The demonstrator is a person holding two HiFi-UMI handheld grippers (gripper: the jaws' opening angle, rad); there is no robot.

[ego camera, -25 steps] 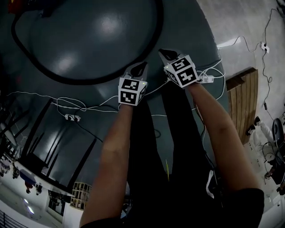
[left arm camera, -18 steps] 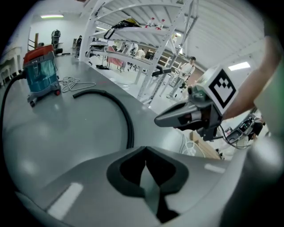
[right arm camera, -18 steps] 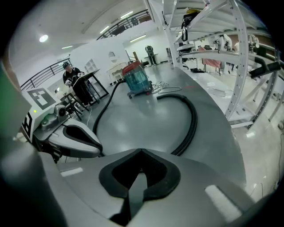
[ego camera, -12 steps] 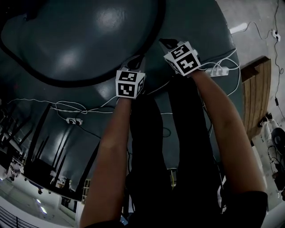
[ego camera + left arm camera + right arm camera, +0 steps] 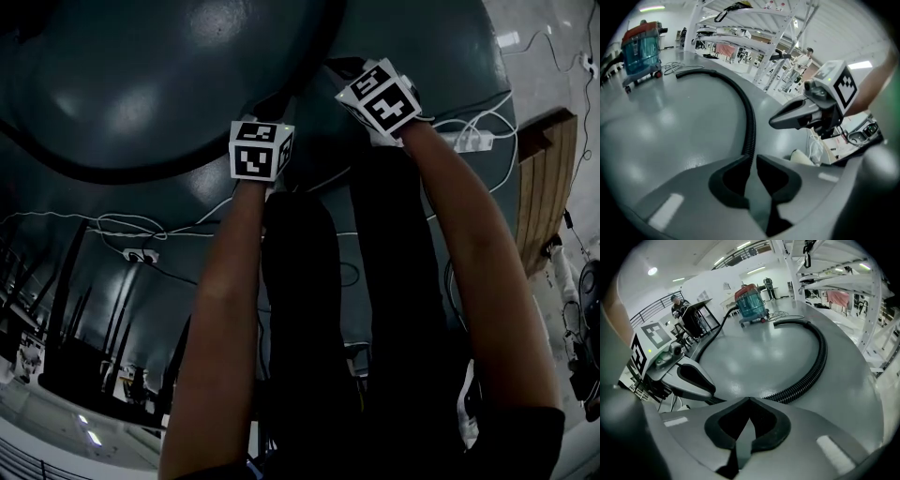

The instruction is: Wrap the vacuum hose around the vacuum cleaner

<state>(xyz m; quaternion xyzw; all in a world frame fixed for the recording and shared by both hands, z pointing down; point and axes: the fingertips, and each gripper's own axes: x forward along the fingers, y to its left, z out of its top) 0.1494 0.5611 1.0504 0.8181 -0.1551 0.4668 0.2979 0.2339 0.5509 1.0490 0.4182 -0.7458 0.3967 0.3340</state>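
Grey polished floor, dim from the head view.

- Left gripper (image 5: 752, 160): jaws have just been opening and stand a narrow slit apart. Nothing pinched.
- Right gripper (image 5: 749, 400): jaws pressed together, empty.
- Black corrugated vacuum hose (image 5: 749, 122): lies loose on the floor in one wide arc.
- Seen from the left gripper, the hose comes right up to the slit between the tips. Its long axis runs straight away along the line the gripper points, then bends left toward the machine. Whether it touches the tips I cannot tell; the jaws mask that spot.
- Seen from the right gripper, the same hose crosses sideways just beyond the tips.
- The left gripper looks the nearer and better lined up.
- Canister vacuum cleaner with red top and clear teal tank, on wheels (image 5: 751, 303): well apart from both grippers, at the hose's far end. No hose is wound on it yet.

Count: one hose, one vacuum cleaner, two grippers.
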